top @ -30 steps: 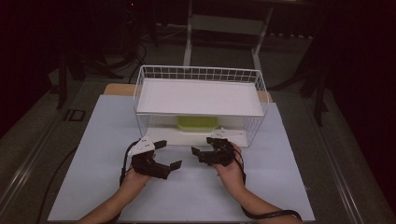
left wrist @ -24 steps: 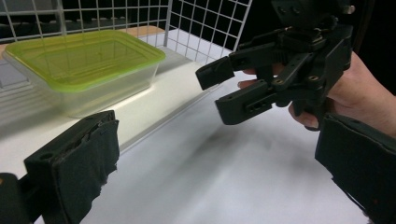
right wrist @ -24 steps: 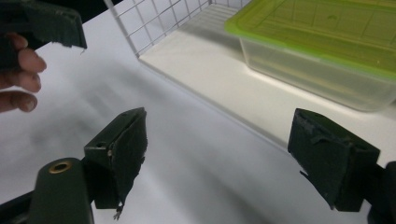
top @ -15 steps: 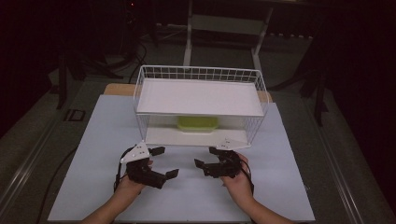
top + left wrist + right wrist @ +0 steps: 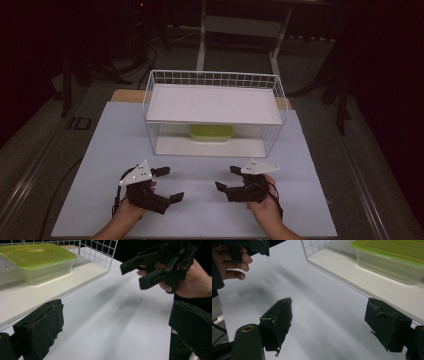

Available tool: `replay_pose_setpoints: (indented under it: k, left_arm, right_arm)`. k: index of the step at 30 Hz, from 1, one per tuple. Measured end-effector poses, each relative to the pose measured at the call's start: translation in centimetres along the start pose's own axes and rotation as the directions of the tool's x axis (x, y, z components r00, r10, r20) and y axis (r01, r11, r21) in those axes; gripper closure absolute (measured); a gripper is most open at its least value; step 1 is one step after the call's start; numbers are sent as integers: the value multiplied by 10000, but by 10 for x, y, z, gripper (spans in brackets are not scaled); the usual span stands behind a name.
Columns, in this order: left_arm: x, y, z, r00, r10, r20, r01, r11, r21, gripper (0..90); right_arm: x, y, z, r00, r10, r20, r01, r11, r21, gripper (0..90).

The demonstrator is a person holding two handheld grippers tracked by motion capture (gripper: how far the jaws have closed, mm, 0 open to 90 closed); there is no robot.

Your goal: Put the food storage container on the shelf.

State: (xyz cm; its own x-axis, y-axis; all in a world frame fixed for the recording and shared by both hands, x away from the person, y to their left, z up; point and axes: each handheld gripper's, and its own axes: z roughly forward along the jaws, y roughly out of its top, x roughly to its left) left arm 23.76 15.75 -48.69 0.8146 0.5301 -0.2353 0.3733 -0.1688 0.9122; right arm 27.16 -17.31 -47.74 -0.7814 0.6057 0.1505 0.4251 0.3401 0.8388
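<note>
A clear plastic container with a green lid [image 5: 211, 132] sits on the lower shelf of a white wire rack [image 5: 215, 78], under its white upper board. My left gripper [image 5: 170, 184] hovers over the white tabletop in front of the rack, open and empty, jaws pointing right. My right gripper [image 5: 227, 178] faces it, open and empty. In the left gripper view my jaws [image 5: 116, 327] stand wide apart, with the container [image 5: 35, 260] at upper left and the right gripper [image 5: 131, 276] ahead. In the right gripper view my jaws [image 5: 332, 320] are open, with the container [image 5: 392, 257] at upper right.
The white table sheet [image 5: 110, 135] spreads around the rack, with bare room between it and the hands. Dark floor, cables and a metal stand lie beyond the table's far edge. A hand [image 5: 232, 265] holding the left gripper shows at upper left in the right gripper view.
Both hands have drawn back from the rack toward the table's near edge. Both grippers stayed open and empty.
</note>
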Motion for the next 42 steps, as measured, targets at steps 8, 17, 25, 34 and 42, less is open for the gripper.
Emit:
replay_pose_setpoints:
  k: [8,17,25,34,42]
  left_arm:
    - [-5,-4,-10,9998,147,-146,-146,9999,83,4]
    - [-7,-9,-11,9999,113,-102,-113,9999,-3,4]
    - [-6,-16,-6,9997,182,-155,-179,9996,220,4]
    - [-3,-22,0,9998,194,-105,-189,9988,458,4]
    - [-4,-24,4,9981,564,-255,-547,9964,651,4]
  right_arm:
    - [0,-11,-15,9995,-273,-186,275,9995,128,204]
    - [-10,-29,-30,9982,-532,-294,541,9981,309,171]
    - [-20,-37,-36,9965,-821,-164,826,9959,362,162]
    - [-20,-41,-32,9923,-1191,-331,1201,9924,283,171]
    - [-24,-44,-25,9901,-1320,-478,1342,9898,480,178]
